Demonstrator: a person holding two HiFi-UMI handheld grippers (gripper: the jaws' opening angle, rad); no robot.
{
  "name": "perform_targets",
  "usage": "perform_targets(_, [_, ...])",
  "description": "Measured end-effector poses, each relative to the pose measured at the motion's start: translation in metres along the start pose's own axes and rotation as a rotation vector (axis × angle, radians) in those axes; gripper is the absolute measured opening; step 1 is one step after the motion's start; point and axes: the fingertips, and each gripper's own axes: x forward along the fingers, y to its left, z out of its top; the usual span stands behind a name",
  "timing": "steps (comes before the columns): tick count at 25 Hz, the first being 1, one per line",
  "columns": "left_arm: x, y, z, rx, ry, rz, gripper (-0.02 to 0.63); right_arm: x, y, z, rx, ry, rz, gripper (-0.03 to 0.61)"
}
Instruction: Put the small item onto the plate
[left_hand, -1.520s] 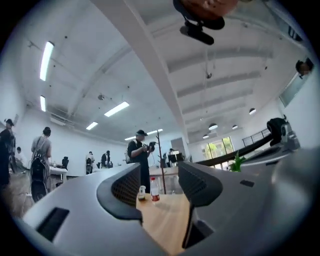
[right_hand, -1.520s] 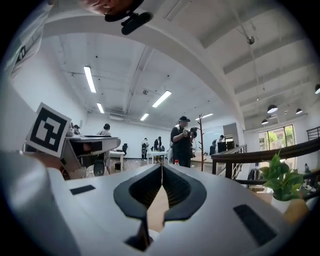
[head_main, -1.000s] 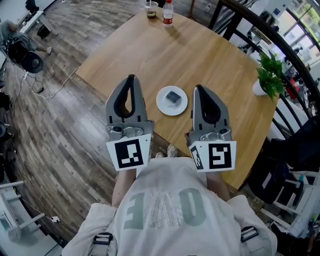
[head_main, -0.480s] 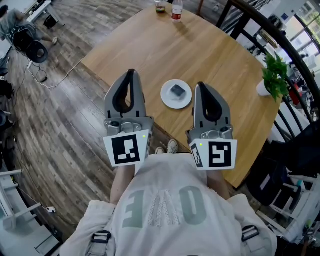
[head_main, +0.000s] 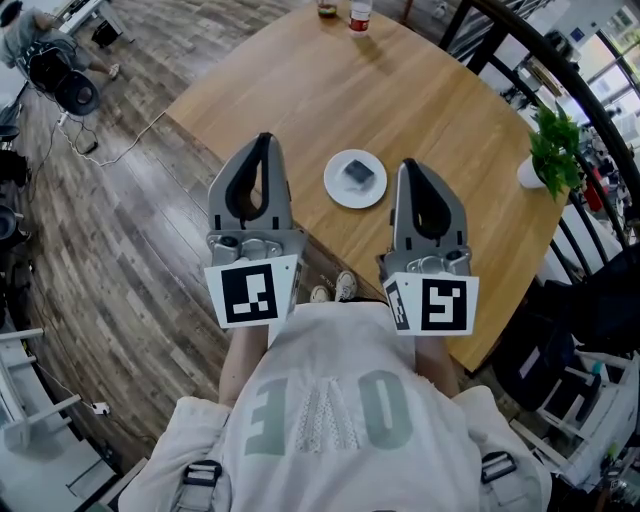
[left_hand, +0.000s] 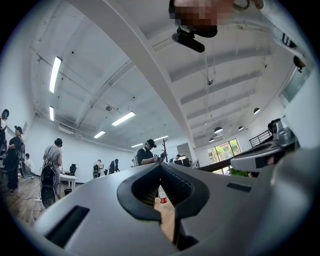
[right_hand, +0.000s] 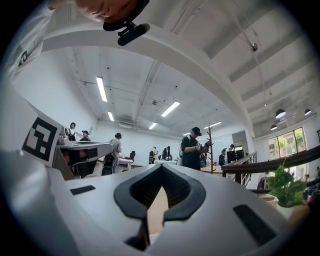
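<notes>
The small grey item (head_main: 357, 173) lies on the white plate (head_main: 338, 189) near the front edge of the wooden table (head_main: 300, 90), so the placing looks done. The left gripper (head_main: 262, 142) and the right gripper (head_main: 411, 166) hover either side of the plate, each with its jaws together and nothing between them. The main risk is either gripper swinging inward, which could clip the plate's rim and tip the item off.

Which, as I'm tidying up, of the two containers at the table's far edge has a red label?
The bottle, the right-hand one in the head view; the cup left of it shows dark contents, no red.
</notes>
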Motion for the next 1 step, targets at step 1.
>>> perform_targets(1, [0.0003,0.0001,-0.0009,0.001,0.002,-0.001,0.008,0.0001,-0.0007,-0.0003,-0.002,-0.002,-0.001,0.017])
